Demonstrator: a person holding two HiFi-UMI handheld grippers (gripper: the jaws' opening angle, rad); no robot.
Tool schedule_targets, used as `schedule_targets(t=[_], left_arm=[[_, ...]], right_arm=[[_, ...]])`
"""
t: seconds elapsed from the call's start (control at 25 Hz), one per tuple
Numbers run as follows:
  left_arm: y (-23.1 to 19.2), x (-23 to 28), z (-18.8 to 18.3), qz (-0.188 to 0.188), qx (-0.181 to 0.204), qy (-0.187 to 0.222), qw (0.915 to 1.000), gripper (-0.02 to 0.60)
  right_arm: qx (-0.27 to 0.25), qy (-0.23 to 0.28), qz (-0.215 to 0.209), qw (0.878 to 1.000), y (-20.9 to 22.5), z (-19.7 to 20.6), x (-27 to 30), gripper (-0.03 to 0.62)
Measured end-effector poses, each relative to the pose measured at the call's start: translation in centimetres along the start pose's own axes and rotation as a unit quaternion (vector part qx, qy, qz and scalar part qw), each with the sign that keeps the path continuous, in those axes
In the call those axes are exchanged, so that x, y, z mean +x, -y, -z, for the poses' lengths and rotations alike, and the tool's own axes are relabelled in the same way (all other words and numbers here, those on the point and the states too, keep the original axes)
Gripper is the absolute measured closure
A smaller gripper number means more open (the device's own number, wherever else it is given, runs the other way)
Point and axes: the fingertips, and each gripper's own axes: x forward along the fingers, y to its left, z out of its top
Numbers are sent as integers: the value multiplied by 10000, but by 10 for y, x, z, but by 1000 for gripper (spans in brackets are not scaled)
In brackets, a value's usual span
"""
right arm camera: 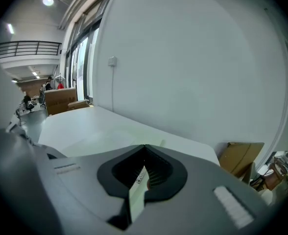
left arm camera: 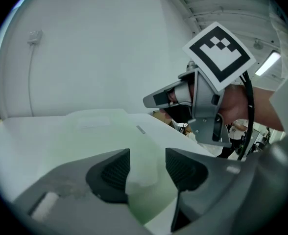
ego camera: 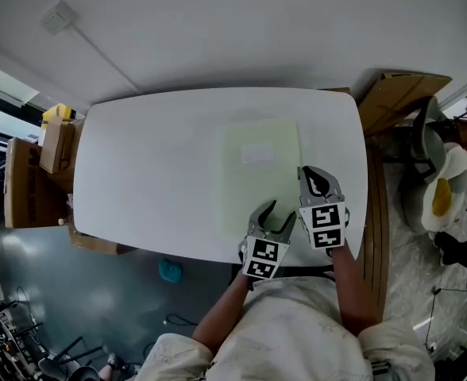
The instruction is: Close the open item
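Folder, pale green, lies flat on the white table, towards the person's side. The left tongs sit released over its near edge, jaws apart, pressing nothing. The right tongs are clenched, tips together, at its right edge.

Left gripper, fingers apart astride pale green folder edge; right gripper just beyond.
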Motion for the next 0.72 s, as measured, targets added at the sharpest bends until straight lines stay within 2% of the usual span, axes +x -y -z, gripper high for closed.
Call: schedule_targets(t=[0.12, 0.32, 0.44, 0.56, 0.68, 0.72], left_arm=[[-4, -1, 0, -105, -77, 17, 9999, 366], [-18, -5, -2, -448, -281, 148, 9985, 461], [-22, -6, -2, -543, -376, 186, 9976, 483], [-23, -5, -2, -599, -317, 137, 9976, 501], [-28, -4, 0, -765, -294, 17, 9966, 580], [-29, -4, 1, -798, -327, -13, 9963, 580]], right_arm=[[-68, -176, -136, 9997, -7, 13, 13, 592], [-105, -439, -289, 9986, -11, 32, 29, 592], [-74, -545, -331, 9979, -12, 40, 36, 592], [-72, -621, -374, 9973, -13, 45, 40, 592], [-112, -685, -410, 9967, -17, 49, 45, 592], [-135, -700, -424, 9966, -18, 50, 46, 592]])
